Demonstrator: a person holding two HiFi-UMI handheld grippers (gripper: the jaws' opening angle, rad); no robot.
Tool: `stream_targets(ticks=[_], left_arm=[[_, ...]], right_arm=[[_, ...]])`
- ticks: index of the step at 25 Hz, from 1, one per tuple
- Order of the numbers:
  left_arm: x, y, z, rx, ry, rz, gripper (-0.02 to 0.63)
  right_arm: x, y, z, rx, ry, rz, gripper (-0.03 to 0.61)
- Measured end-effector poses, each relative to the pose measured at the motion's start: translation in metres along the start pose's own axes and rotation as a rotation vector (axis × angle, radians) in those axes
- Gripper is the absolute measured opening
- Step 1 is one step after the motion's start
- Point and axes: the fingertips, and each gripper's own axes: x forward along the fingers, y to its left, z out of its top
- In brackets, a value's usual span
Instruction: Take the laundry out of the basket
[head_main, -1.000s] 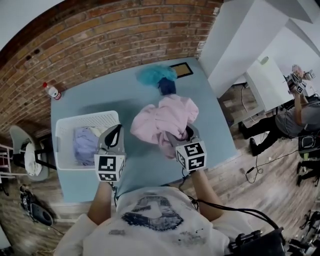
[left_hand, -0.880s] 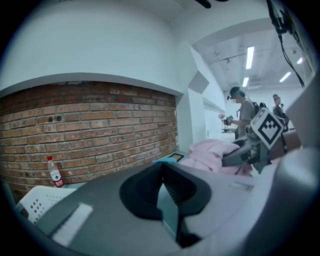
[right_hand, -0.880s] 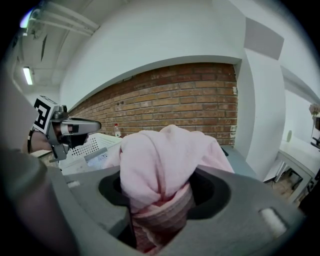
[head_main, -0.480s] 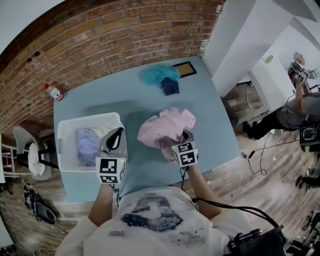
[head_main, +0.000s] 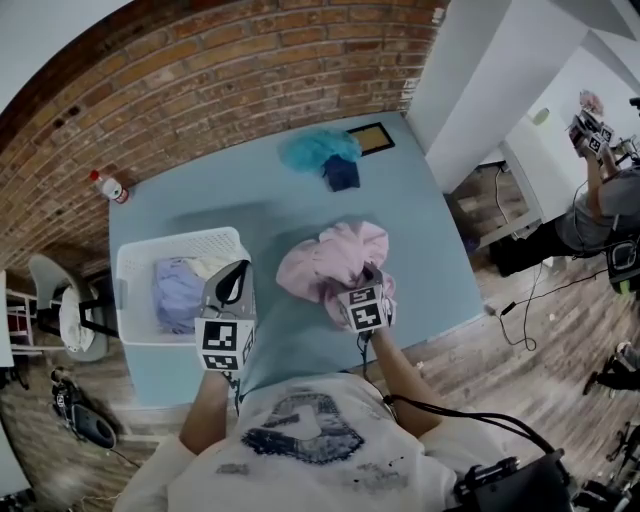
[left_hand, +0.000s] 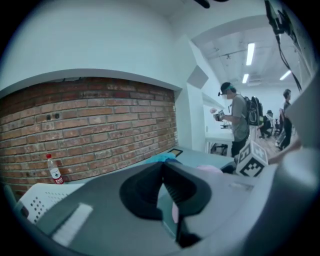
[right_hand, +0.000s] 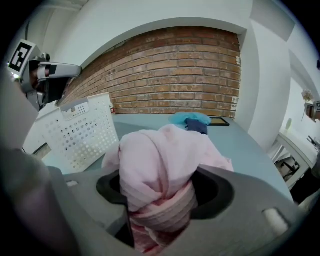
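At the far left of the blue table (head_main: 290, 205), close to the brick wall, stands a small water bottle (head_main: 107, 185). Nearer the person sits the white basket (head_main: 176, 240), and the laundry left in it is a pale purple garment (head_main: 177, 293) with a cream piece (head_main: 211, 266) just beside it. The left gripper (head_main: 231, 277) hovers over the basket's right rim; its jaws are pressed together at the tips, with nothing between them. To the right, out of the basket, a pink garment (head_main: 333, 260) lies heaped on the table. The right gripper (head_main: 369, 283) is at the near edge of that heap, angled downward. Its jaws have just been opening, yet a bunched fold of the pink cloth fills the gap between them and both pads press against it. At the table's far edge lie a teal cloth (head_main: 316, 149) and a dark blue cloth (head_main: 340, 173), touching each other, with a dark framed panel (head_main: 371, 138) just to their right. Beyond the table, on the far right, a person (head_main: 592, 215) stands with raised arms.
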Motion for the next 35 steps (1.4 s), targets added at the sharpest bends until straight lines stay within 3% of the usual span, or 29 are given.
stream_targets(ticks=[11,17,26,29,32,35], left_arm=[[-0.003,-0.010,-0.003,-0.006,0.006,-0.009,-0.009],[-0.003,-0.018,0.002,0.001,-0.005,-0.025,-0.009],[0.000,-0.031,0.012,0.006,-0.034,-0.045,-0.009],[0.001,-0.035,0.016,0.007,-0.044,-0.051,-0.009],[0.004,-0.038,0.022,0.004,-0.061,-0.056,-0.009],[0.005,-0.041,0.030,0.012,-0.076,-0.062,-0.009]], right_arm=[[-0.012,-0.004,-0.001,0.031,-0.038,-0.017,0.380],[-0.039,-0.007,0.009,0.046,-0.090,-0.020,0.380],[-0.091,-0.017,0.045,0.125,-0.253,-0.052,0.376],[-0.117,-0.020,0.068,0.171,-0.316,-0.044,0.299],[-0.141,-0.019,0.091,0.153,-0.377,-0.049,0.266],[-0.159,-0.018,0.108,0.142,-0.434,-0.056,0.183]])
